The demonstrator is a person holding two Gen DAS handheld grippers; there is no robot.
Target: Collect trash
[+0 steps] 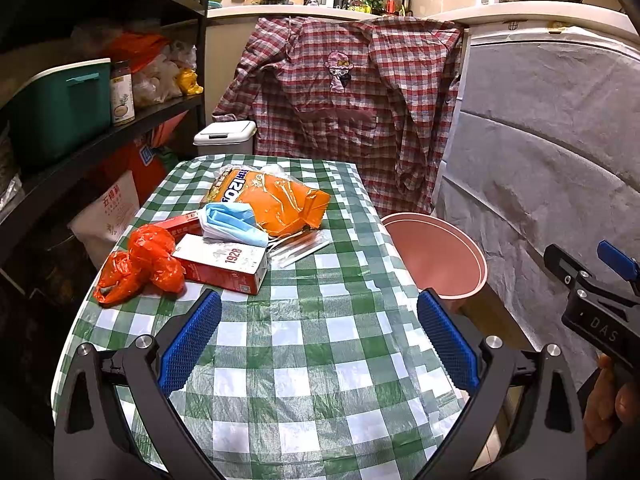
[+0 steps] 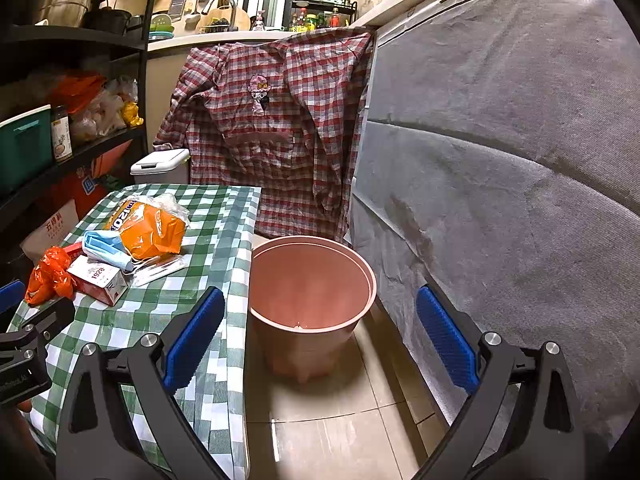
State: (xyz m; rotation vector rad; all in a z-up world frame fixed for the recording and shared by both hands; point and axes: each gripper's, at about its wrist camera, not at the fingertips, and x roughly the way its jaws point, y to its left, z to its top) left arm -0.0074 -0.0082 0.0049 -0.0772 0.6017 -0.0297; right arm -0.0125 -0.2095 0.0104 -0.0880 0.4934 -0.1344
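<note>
Both jaws gape wide, empty: left gripper over the table, right gripper facing the pink bucket beside its right edge. Trash pile waits untouched mid-table; collecting looks unstarted.

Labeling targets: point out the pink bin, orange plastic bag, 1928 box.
pink bin [image 2: 312,280]: right wrist view, inner wall.
orange plastic bag [image 1: 150,258]: left wrist view, crumpled middle.
1928 box [image 1: 224,260]: left wrist view, top face.

Checked table holds trash pile (far-left corner).
</note>
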